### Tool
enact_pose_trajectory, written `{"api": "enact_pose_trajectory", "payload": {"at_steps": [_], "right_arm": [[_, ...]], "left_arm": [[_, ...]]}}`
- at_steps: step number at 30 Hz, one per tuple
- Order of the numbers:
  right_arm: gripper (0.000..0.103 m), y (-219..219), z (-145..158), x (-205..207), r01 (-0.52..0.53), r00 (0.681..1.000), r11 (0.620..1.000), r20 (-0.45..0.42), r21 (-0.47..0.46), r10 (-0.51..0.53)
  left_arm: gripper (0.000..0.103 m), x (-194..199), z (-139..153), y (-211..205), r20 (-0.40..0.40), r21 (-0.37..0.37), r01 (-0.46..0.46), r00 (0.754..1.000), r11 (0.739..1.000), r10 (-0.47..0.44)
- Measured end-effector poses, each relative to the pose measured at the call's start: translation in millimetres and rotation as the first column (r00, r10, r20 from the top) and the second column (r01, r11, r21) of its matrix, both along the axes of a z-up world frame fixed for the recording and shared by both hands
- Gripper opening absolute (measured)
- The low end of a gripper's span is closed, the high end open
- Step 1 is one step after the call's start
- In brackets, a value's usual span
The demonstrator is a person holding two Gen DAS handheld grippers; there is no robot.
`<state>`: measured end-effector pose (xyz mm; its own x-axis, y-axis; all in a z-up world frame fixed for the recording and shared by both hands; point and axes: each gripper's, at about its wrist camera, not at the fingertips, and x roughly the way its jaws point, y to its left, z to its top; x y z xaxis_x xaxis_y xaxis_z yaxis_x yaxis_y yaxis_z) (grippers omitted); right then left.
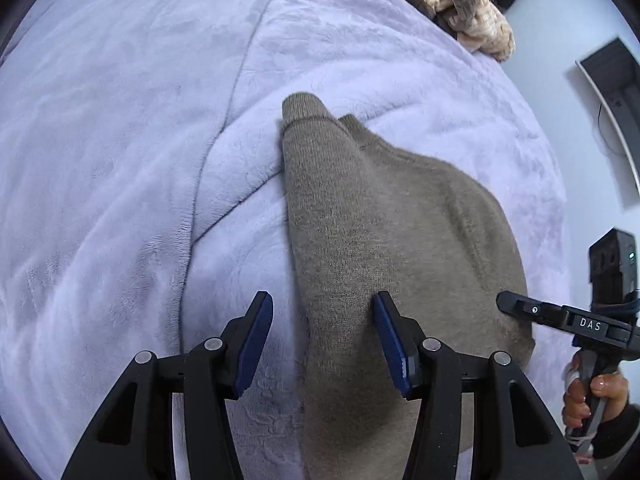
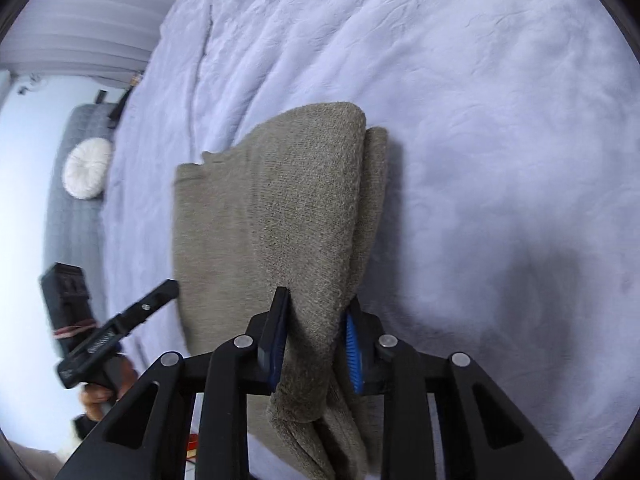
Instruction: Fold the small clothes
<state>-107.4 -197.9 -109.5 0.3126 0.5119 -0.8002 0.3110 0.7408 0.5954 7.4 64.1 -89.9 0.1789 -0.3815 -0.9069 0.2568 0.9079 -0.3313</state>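
Observation:
A grey-brown knit sweater (image 1: 392, 232) lies partly folded on the lavender plush blanket (image 1: 120, 160). My left gripper (image 1: 322, 320) is open, its blue pads astride the sweater's near left edge, holding nothing. In the right wrist view the sweater (image 2: 280, 208) hangs and drapes, a thick fold of it between the blue pads. My right gripper (image 2: 316, 320) is shut on that fold, lifting its near edge. The right gripper also shows in the left wrist view (image 1: 520, 307), at the sweater's right edge. The left gripper shows in the right wrist view (image 2: 160, 292), beside the sweater's left side.
A beige and brown furry garment (image 1: 460, 12) lies at the blanket's far right corner. A dark monitor (image 1: 616, 92) stands against the wall at right. A grey bench with a round white cushion (image 2: 87, 168) stands beside the bed. The blanket (image 2: 480, 120) spreads wide around the sweater.

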Motion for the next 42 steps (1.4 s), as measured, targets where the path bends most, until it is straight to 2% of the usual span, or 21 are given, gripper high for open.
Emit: {"api": "enact_pose_trajectory", "payload": {"at_steps": [3,8,16,28,31,33,36,39,42], "right_arm": [[0.028,9,-9,-2,-0.064,0.998,0.986,-0.023,-0.154,0.061],[0.031,17,-13,2,-0.081,0.997,0.968,-0.039,-0.238,0.074],[0.034,32,3,7,-0.074,0.996,0.956,-0.068,-0.283,0.057],[0.034,26,20,-12,-0.069,0.994,0.945,-0.101,-0.319,0.039],[0.029,20,28,-23,-0.052,0.996,0.951,-0.090,-0.305,0.025],[0.024,19,33,-31,-0.038,0.997,0.964,-0.076,-0.264,0.019],[0.023,24,41,-40,-0.037,0.999,0.979,-0.043,-0.201,0.029],[0.023,40,43,-48,-0.072,0.997,0.987,-0.026,-0.147,0.068],[0.023,62,35,-50,-0.123,0.992,0.985,-0.052,-0.124,0.117]], "left_arm": [[0.054,-3,-10,-5,-0.013,0.000,-0.001,1.000,1.000,0.001],[0.055,-6,-7,-5,-0.014,0.014,-0.014,1.000,1.000,0.014],[0.055,-14,5,-5,-0.018,0.061,-0.007,1.000,0.998,0.008],[0.055,-39,17,6,-0.039,0.118,-0.015,0.999,0.993,0.020],[0.055,-45,15,8,-0.051,0.135,-0.011,0.999,0.991,0.018],[0.055,-50,12,9,-0.063,0.140,-0.004,0.998,0.990,0.013],[0.055,-56,10,8,-0.071,0.159,0.017,0.997,0.987,-0.005],[0.055,-61,7,6,-0.089,0.179,0.034,0.996,0.983,-0.018],[0.055,-67,7,5,-0.103,0.185,0.039,0.995,0.982,-0.020]]}}
